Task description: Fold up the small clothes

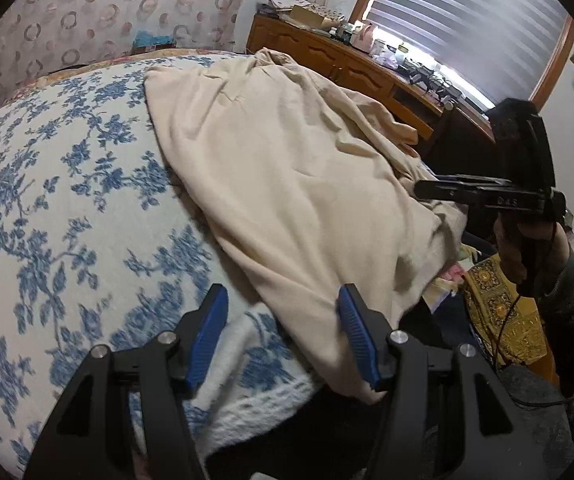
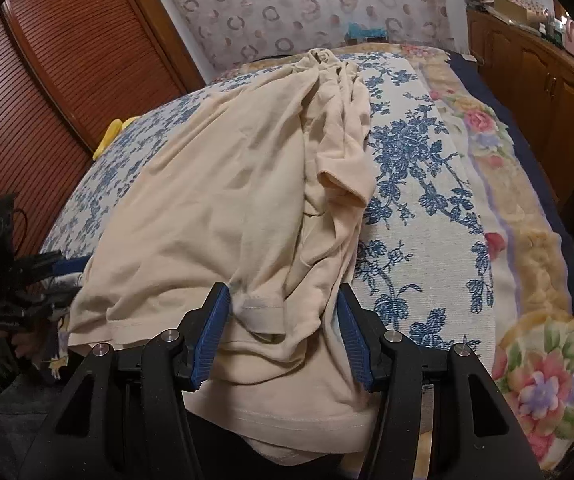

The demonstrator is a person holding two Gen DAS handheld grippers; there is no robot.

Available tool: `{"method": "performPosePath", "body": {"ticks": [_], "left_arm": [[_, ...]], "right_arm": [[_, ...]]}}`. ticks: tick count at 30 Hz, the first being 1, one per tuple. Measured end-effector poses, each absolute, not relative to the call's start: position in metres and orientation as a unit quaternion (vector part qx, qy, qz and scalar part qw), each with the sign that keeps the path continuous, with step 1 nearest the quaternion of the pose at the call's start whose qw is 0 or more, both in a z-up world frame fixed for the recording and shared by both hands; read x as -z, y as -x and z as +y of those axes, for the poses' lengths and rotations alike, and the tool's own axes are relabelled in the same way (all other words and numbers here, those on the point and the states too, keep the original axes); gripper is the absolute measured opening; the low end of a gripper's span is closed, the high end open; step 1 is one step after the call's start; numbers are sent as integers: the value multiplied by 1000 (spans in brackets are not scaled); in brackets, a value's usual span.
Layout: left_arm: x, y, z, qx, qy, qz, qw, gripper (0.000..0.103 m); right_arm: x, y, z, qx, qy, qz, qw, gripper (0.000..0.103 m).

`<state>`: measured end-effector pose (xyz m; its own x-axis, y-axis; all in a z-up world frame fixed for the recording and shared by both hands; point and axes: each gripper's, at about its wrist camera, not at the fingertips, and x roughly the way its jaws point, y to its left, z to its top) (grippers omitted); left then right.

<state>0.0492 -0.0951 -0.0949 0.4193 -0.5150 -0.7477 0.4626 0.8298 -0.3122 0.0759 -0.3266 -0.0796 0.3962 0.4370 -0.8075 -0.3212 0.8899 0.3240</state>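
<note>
A cream T-shirt (image 1: pixel 287 184) lies spread and rumpled on a white bedspread with blue flowers (image 1: pixel 67 208). My left gripper (image 1: pixel 283 336) is open at the shirt's near hem corner, with the cloth edge against its right finger. In the right wrist view the shirt (image 2: pixel 215 208) runs away from me, one short sleeve (image 2: pixel 343 184) bunched on its right side. My right gripper (image 2: pixel 283 340) is open, its jaws wide on either side of a bunched fold of the hem. The right gripper also shows in the left wrist view (image 1: pixel 487 196), at the shirt's far side.
A floral blanket (image 2: pixel 535 272) lies along the bed's right side. A wooden dresser (image 1: pixel 351 64) with clutter stands under a window with blinds. A louvred wooden door (image 2: pixel 63 64) is to the left. A yellow item (image 2: pixel 109 136) peeks over the bed's left edge.
</note>
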Motion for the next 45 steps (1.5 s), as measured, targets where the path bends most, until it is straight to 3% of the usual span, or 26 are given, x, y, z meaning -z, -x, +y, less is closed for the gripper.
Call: {"method": "performPosePath", "body": {"ticks": [1, 2, 4, 5, 6, 7, 9, 22, 32, 45], "left_arm": [[95, -46, -97, 292, 28, 453, 842, 56], [95, -43, -98, 293, 27, 452, 842, 48], [95, -40, -100, 286, 23, 450, 846, 42], [94, -39, -101, 284, 21, 451, 846, 32], [93, -38, -101, 281, 16, 450, 847, 19], [91, -38, -101, 281, 14, 448, 849, 15], [84, -36, -101, 284, 13, 439, 852, 5], [-20, -48, -83, 307, 30, 345, 886, 2], [-17, -80, -70, 292, 47, 346, 891, 2], [10, -219, -65, 248, 41, 361, 898, 3]], "right_arm": [[80, -75, -325, -229, -56, 501, 833, 55], [80, -75, -323, -231, -54, 501, 832, 54], [80, -75, -320, -234, -47, 503, 831, 42], [80, -75, -318, -235, -45, 504, 830, 39], [80, -75, -318, -236, -44, 503, 830, 29], [79, -75, -317, -240, -42, 502, 830, 16], [74, -75, -316, -246, -40, 495, 832, 10], [-8, -82, -324, -274, -39, 422, 863, 8], [-12, -108, -325, -285, -58, 413, 863, 8], [12, -215, -313, -261, -91, 403, 873, 9]]}}
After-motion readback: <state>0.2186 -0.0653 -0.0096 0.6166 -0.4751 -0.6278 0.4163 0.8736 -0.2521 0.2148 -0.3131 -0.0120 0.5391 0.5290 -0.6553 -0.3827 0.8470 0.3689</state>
